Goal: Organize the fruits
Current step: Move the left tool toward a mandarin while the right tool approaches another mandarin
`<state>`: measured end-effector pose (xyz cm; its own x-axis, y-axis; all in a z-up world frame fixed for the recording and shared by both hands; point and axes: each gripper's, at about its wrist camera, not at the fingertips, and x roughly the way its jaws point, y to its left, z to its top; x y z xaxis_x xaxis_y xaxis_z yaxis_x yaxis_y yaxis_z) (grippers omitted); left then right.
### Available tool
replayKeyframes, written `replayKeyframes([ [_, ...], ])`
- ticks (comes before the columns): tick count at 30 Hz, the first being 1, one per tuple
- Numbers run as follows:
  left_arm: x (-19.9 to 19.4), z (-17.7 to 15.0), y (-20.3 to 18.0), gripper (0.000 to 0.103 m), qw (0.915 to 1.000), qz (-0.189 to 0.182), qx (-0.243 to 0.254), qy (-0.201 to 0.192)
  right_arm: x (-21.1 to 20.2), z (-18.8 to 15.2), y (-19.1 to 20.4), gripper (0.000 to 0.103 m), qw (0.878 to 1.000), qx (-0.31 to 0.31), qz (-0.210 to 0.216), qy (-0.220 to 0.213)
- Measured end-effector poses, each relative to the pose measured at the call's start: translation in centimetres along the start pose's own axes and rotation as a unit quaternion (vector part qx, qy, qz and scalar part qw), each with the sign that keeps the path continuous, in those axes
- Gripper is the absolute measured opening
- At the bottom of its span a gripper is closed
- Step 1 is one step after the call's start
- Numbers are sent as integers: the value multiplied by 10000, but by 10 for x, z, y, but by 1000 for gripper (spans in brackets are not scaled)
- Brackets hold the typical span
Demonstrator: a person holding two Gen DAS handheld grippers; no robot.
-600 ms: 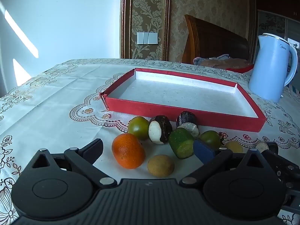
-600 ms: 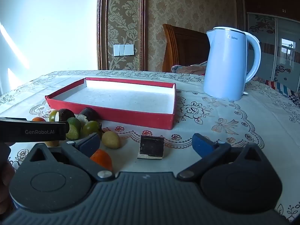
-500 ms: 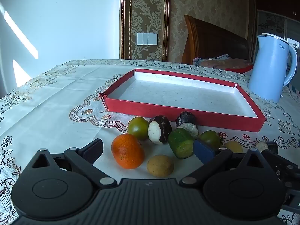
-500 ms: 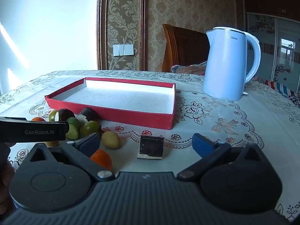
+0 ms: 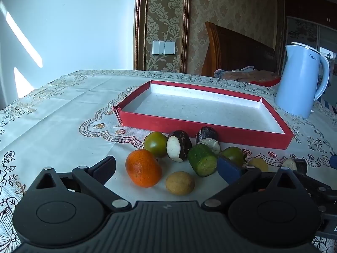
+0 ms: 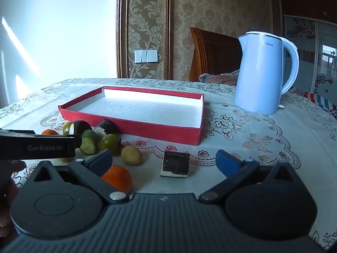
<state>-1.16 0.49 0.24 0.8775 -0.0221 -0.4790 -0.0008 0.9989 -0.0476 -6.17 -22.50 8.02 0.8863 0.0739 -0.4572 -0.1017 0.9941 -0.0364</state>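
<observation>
An empty red tray (image 5: 202, 128) (image 6: 160, 131) lies on the table. In front of it sit several fruits: an orange (image 5: 143, 168), a tan round fruit (image 5: 179, 183), a green cucumber piece (image 5: 202, 163), two green tomatoes (image 5: 155, 143), and dark-skinned white-fleshed pieces (image 5: 178, 148). My left gripper (image 5: 166, 169) stands open low over the table, with the orange and the tan fruit between its fingers, untouched. My right gripper (image 6: 164, 160) is open too; a dark square piece (image 6: 175, 164) lies between its fingers, and a second orange (image 6: 118, 178) sits by its left finger.
A pale blue kettle (image 6: 263, 73) stands to the right of the tray. A wooden chair (image 6: 212, 52) with cloth on it is behind the table. The left gripper's body (image 6: 38, 146) and a hand (image 6: 8, 181) fill the left edge of the right wrist view.
</observation>
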Motion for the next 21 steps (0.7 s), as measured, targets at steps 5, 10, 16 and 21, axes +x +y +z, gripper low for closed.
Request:
replayKeyframes([
  [5,1,0,0,103,10000,-9,26,9,-8,-2,-2,103,9999,-36,109,-23],
  [10,-1,-2,2,103,10000,-48,-18,42,-10,-3,-7,103,9998,-31,184,5],
  [16,-4,-4,10,103,9997,-164,-165,77,-13,-4,-4,103,9994,-163,301,-1],
  [21,-4,-4,18,103,9993,-188,-298,118,-14,-5,2,96,9980,-374,505,-2],
])
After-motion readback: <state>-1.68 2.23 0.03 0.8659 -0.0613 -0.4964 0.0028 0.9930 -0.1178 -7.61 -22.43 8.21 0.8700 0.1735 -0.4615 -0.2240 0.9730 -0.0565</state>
